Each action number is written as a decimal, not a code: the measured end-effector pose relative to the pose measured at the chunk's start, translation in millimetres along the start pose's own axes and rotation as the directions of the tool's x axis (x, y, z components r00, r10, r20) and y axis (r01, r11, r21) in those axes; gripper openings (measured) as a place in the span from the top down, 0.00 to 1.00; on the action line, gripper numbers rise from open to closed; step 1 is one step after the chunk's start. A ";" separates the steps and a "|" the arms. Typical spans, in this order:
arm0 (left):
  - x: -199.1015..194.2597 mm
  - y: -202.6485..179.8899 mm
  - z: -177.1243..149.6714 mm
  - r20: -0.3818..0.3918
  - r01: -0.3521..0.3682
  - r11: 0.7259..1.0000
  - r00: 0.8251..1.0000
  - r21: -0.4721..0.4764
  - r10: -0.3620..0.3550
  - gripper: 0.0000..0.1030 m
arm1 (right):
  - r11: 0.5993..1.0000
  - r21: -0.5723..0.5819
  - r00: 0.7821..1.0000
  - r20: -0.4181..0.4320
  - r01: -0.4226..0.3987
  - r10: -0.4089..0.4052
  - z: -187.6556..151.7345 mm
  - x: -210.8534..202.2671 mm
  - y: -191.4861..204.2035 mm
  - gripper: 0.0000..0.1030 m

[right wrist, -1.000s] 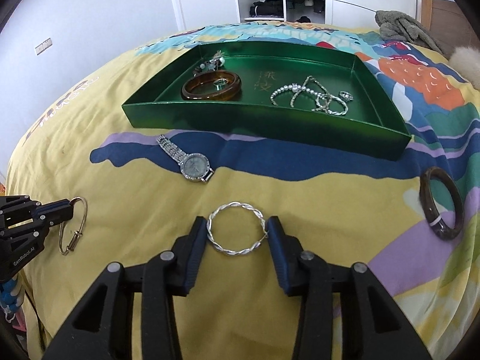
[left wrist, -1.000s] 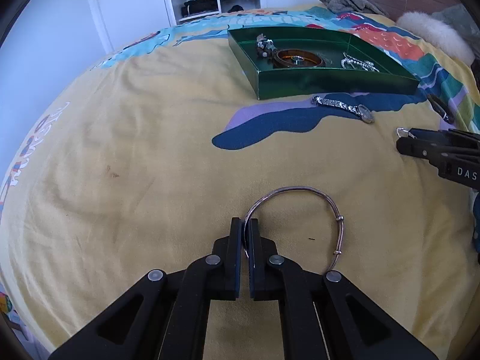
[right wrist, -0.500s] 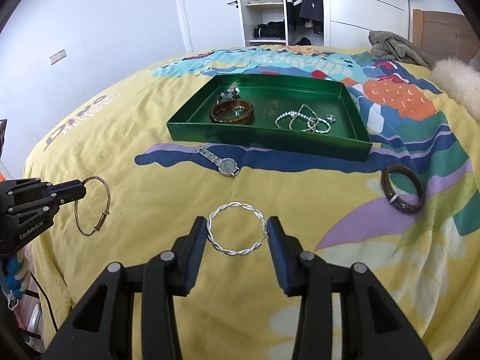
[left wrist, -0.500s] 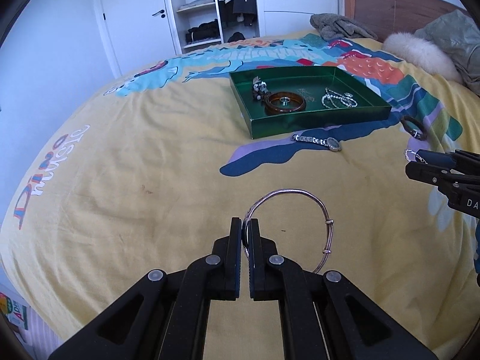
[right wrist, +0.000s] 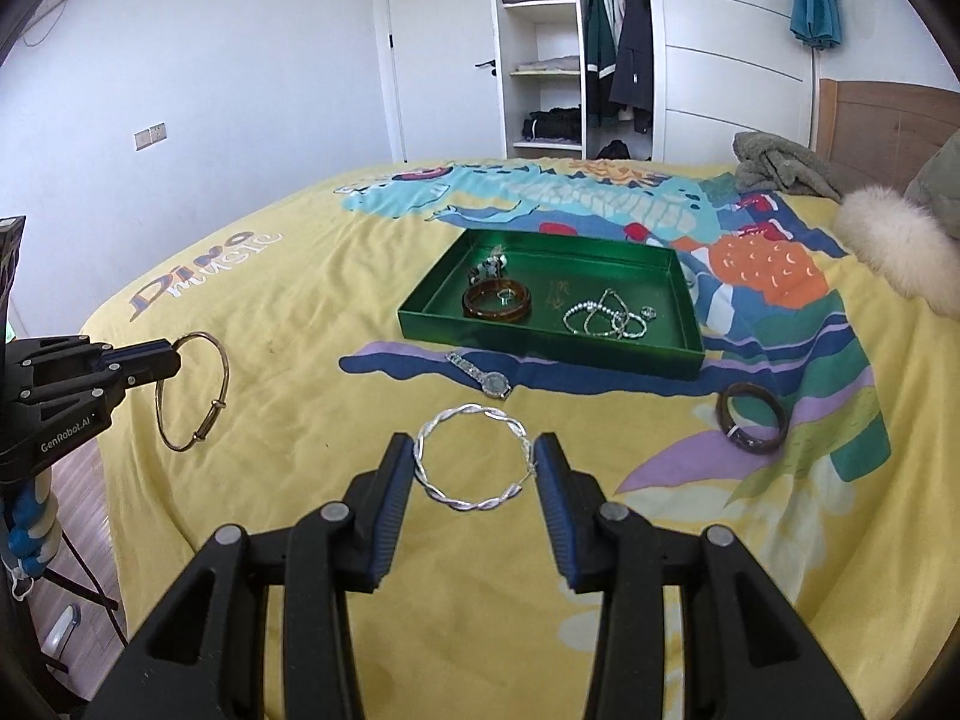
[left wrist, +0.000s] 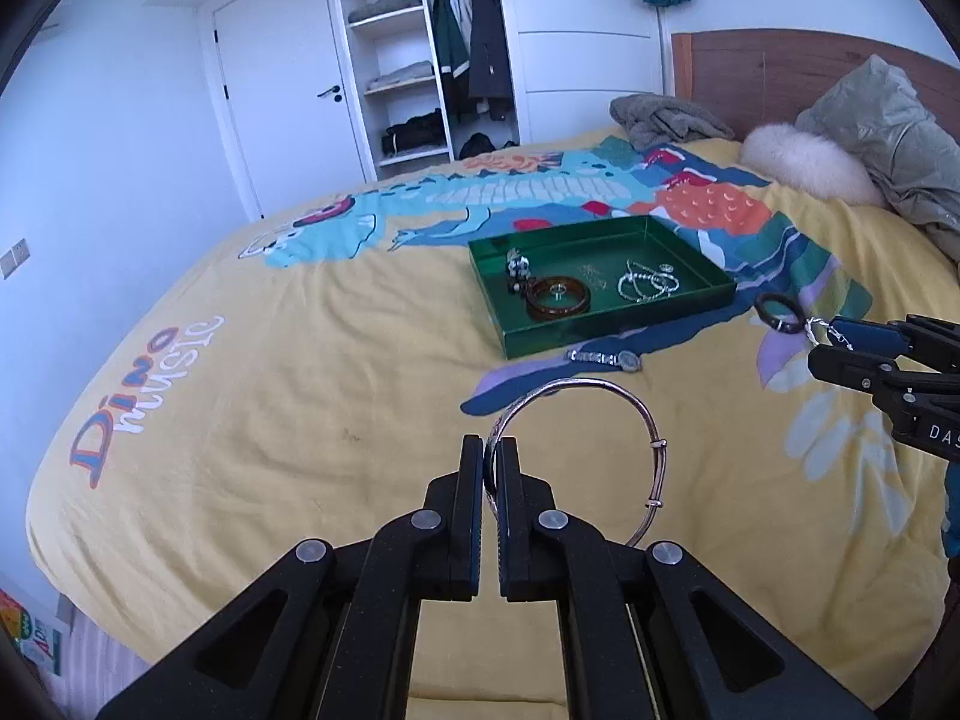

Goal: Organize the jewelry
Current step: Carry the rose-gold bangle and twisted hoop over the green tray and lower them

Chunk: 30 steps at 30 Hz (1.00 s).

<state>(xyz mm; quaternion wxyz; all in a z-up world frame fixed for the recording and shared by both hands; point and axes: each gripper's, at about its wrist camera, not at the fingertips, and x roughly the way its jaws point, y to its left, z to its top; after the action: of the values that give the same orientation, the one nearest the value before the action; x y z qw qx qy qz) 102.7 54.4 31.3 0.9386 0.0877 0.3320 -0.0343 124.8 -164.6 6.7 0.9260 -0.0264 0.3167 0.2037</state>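
My left gripper (left wrist: 490,450) is shut on a thin metal bangle (left wrist: 624,399), lifted above the yellow bedspread; the right wrist view shows the same bangle (right wrist: 222,360) hanging from the left gripper (right wrist: 171,357). My right gripper (right wrist: 474,456) is shut on a twisted silver bangle (right wrist: 462,501), held across its width between the blue pads. Ahead on the bed lies a green tray (right wrist: 540,339) with a brown bangle (right wrist: 497,303), silver chains (right wrist: 606,318) and small pieces. A silver watch (right wrist: 483,375) lies before the tray. A dark bangle (right wrist: 753,417) lies right of it.
The bed is wide, with a colourful dinosaur print. A fluffy white pillow (right wrist: 894,246) and a grey garment (right wrist: 780,165) lie near the wooden headboard. An open wardrobe (right wrist: 576,48) and a white door stand behind the bed. The floor shows at the lower left.
Both grippers have risen and drawn back from the tray with their bangles held. The tray, watch and dark bangle look smaller and farther off; more of the room shows.
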 end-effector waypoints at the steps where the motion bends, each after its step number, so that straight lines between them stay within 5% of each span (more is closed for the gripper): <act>1: -5.1 -1.2 4.5 0.013 0.001 1.000 1.000 0.002 -0.001 0.96 | 1.000 -0.004 1.000 0.013 0.003 -0.003 2.9 -5.6 1.2 0.62; 14: -21.0 -18.7 77.6 0.111 0.067 0.998 0.992 -0.003 -0.067 0.96 | 0.997 -0.008 0.987 0.142 0.073 -0.071 67.0 -54.1 -21.1 0.62; 30: 66.5 -19.2 176.6 0.092 0.063 0.997 0.994 -0.039 -0.059 0.96 | 0.991 0.018 0.973 0.189 0.135 -0.136 168.7 -8.1 -72.8 0.62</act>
<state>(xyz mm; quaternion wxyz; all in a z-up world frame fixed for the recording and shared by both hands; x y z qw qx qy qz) 261.1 2.1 121.6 0.9529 0.0562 0.2920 -0.0600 244.7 -204.2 140.4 0.9637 -0.0261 0.2250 0.1410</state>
